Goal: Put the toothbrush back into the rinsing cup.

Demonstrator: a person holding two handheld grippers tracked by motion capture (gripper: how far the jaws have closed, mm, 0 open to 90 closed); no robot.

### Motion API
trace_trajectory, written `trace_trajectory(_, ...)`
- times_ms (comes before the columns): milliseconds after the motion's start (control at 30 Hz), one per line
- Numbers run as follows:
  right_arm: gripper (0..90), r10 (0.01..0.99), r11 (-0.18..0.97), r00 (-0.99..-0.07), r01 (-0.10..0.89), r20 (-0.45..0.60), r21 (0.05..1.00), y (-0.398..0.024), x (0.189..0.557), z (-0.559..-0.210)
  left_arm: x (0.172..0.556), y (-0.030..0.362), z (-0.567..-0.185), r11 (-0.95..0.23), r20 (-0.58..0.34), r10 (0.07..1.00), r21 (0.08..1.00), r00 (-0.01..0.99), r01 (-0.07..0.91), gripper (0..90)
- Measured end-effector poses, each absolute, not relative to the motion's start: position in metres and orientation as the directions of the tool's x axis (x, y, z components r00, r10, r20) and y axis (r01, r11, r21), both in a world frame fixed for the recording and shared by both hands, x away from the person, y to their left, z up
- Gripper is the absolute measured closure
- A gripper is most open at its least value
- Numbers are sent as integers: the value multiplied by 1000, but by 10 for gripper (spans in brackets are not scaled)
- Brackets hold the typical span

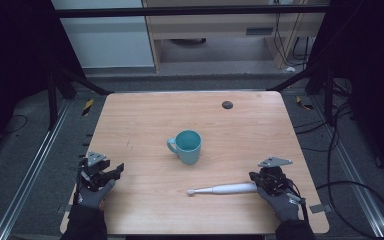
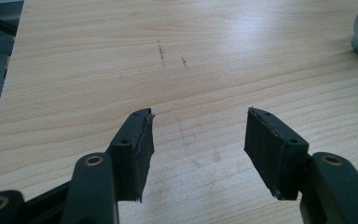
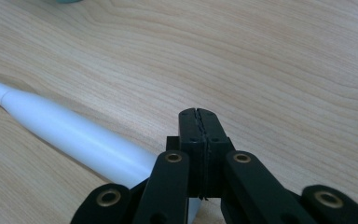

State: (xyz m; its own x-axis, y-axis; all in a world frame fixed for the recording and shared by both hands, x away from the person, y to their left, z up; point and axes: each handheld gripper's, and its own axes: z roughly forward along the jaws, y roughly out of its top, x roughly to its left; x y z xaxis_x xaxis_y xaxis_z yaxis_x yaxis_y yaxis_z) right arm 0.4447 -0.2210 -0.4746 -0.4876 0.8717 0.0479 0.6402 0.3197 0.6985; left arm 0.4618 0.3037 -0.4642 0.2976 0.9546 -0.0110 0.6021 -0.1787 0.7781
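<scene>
One white plastic electric toothbrush (image 1: pixel 223 189) lies flat on the light wooden table (image 1: pixel 145 115), its long axis running left–right, with the thick handle end touching or just beside the right gripper (image 3: pixel 199 113). That gripper's jaws are pressed together and grasp nothing. The left gripper (image 2: pixel 199 135) — jaws wide apart, empty — is well away. One teal ceramic mug (image 1: pixel 187 146) stands upright beyond the toothbrush.

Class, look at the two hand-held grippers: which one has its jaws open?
The left hand-held gripper: its jaws stand wide apart above bare wood. The right hand-held gripper has its jaws pressed together, beside the white toothbrush.
</scene>
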Motion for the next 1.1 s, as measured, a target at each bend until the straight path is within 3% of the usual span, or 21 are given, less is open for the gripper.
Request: trace_trajectory(1100,890,862,351,-505,661,47,663,-223,431,-481,461,305,-463,-183,-4,955,779,296,600,414)
